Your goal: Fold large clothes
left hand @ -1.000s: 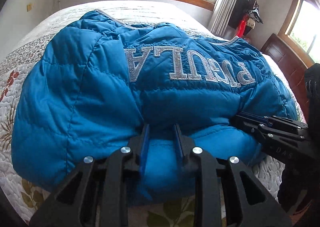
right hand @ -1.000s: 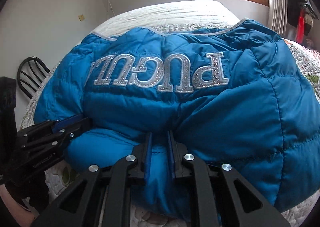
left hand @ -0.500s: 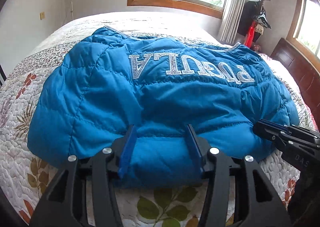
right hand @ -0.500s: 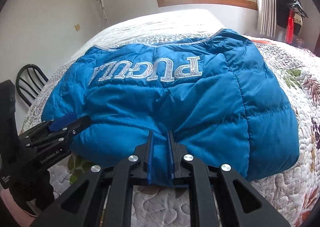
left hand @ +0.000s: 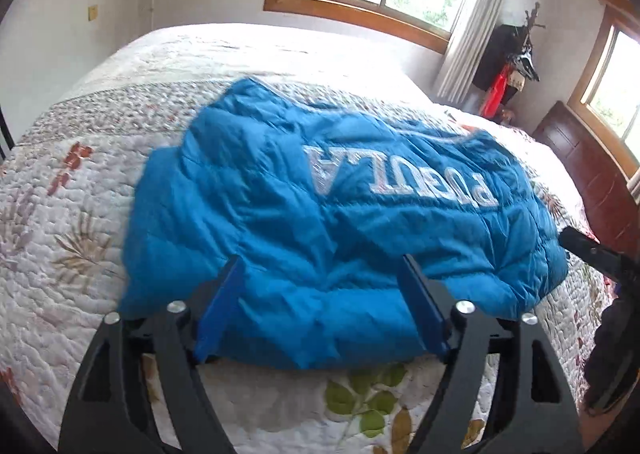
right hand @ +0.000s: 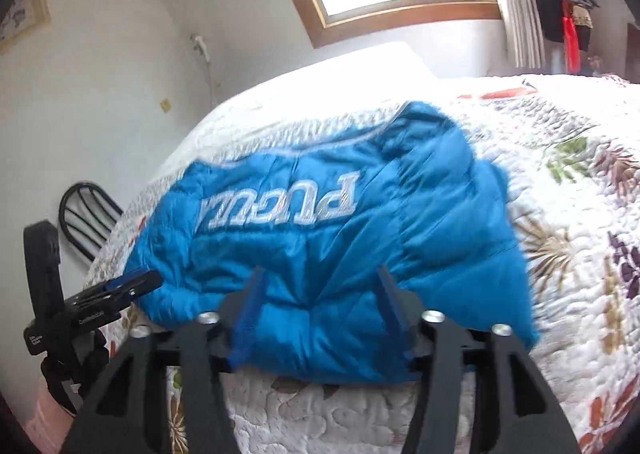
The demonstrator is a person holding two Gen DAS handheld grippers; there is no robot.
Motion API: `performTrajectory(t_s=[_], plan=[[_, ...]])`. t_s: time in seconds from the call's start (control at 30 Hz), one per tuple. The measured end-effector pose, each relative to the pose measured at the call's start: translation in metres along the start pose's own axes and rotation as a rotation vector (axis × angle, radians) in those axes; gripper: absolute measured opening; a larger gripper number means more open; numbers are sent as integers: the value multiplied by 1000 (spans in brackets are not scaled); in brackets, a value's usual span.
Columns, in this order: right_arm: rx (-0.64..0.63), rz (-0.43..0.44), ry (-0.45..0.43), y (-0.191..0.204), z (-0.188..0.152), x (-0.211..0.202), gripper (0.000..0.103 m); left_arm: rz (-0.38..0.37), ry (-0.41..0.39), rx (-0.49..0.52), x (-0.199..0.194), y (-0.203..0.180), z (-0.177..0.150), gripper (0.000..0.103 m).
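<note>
- A blue puffer jacket (left hand: 340, 238) lies folded into a thick bundle on a floral quilted bed (left hand: 72, 214), near its front edge.
- The left gripper (left hand: 320, 310) has its jaws spread wide and holds nothing; the jacket's near edge shows between its blue pads.
- The right gripper (right hand: 320, 314) is likewise spread wide and empty, just in front of the same edge.
- Step in hand, as a judgement: a fold looks just laid down and released.
- The next move likely calls for gripping the near edge or one end again, or pressing the puffy bundle flat so it does not spring open.
- The bundle's long axis runs left to right across the bed.
- Silver lettering (right hand: 280, 208) on top reads upside down, so the jacket's upper part seems to face the grippers.
</note>
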State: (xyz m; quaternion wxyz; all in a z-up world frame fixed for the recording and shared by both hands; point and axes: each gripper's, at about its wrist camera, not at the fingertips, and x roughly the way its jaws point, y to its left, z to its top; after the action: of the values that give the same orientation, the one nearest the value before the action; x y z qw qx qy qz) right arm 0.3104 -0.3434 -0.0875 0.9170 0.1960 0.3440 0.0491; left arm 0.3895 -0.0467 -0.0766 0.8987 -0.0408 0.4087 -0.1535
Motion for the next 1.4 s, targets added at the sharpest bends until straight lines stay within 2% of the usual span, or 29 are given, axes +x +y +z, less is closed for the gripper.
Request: performTrajectory(t_s=[0.07,0.13,0.23,0.3,0.43,0.57,0.7,0.8,0.83,0.87,0.9,0.93,1.0,1.03,1.1,1.17,1.4], plan=[[67,-1,21,-29,16,-1,75,27,2,-38,-2,27,13,82],[139,-5,65,-58,28,9,79,54,39,-98,6,58,22,82],[239,47,127,-99,32,24,79,78,81,-179,19,104,28,82],[277,56,147,-116,32,35,79,32,107,-210,28,124,26,82],[323,94,186,-128,30,60,82,-133,153,-227,40,135,23,87],[368,133,219,-139,31,82,84,-179,195,-189,60,127,23,91],[354,144,234,-137,32,95,90,-254,263,-238,87,129,26,96],[321,140,238,-130,36,102,89,-293,273,-257,98,128,30,95],[311,139,241,-128,37,104,84,-313,282,-261,100,126,31,95],[300,135,246,-125,39,106,80,-323,290,-264,102,122,32,90],[299,139,252,-123,39,108,70,-308,292,-259,102,118,33,81],[321,167,259,-124,39,110,50,-292,286,-252,102,115,33,77],[356,196,257,-123,38,110,34,-266,273,-255,97,111,34,61],[344,193,247,-119,39,107,27,-267,264,-269,94,111,34,56],[317,178,228,-109,40,97,21,-286,244,-287,86,110,37,40],[310,190,208,-101,42,85,18,-295,214,-280,73,105,39,33],[219,266,153,-60,37,19,13,-305,119,-222,3,89,38,25]])
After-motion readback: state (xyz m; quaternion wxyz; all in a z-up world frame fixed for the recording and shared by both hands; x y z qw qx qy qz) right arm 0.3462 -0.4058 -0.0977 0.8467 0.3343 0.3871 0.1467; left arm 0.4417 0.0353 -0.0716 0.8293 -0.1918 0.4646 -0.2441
